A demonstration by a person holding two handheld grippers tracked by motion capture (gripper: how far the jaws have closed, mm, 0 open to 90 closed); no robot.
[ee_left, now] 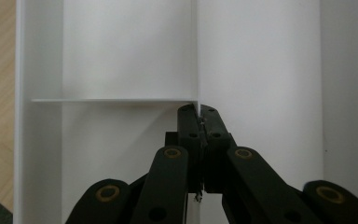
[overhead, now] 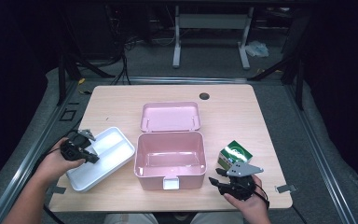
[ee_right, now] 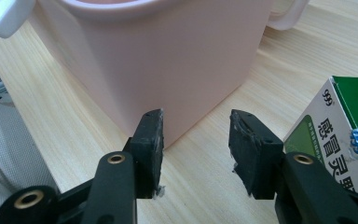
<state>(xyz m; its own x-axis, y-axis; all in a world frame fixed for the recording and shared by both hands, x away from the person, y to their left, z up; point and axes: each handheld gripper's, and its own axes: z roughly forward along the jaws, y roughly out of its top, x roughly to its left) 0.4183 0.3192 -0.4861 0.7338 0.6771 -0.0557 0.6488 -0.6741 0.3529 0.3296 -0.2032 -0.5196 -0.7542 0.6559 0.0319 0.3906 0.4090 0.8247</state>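
The table (overhead: pixel 242 112) carries a pink box (overhead: pixel 170 161) near its middle, lid (overhead: pixel 169 116) swung open and lying flat behind the box. Everything else is placed from this box.

Left of the box, touching or nearly touching its left wall, lies a white tray (overhead: pixel 109 151), set at an angle. Thin walls split it into compartments, and it holds nothing besides the gripper tips. In the left gripper view the tray's long divider (ee_left: pixel 198 51) runs straight up from the jaws, with a short cross wall meeting it just ahead of them.

Right of the box, near its front right corner, stands a green and white carton (overhead: pixel 233 154) with printed characters on its side; in the right gripper view it sits just beside the right-hand jaw.

The left gripper (ee_left: pixel 199 114) is over the tray's left part, jaws pinched tight on the divider.

The right gripper (ee_right: pixel 196 140) is in front of the carton, right of the box's front corner. Its jaws stand apart with nothing between them, low over the bare wood.
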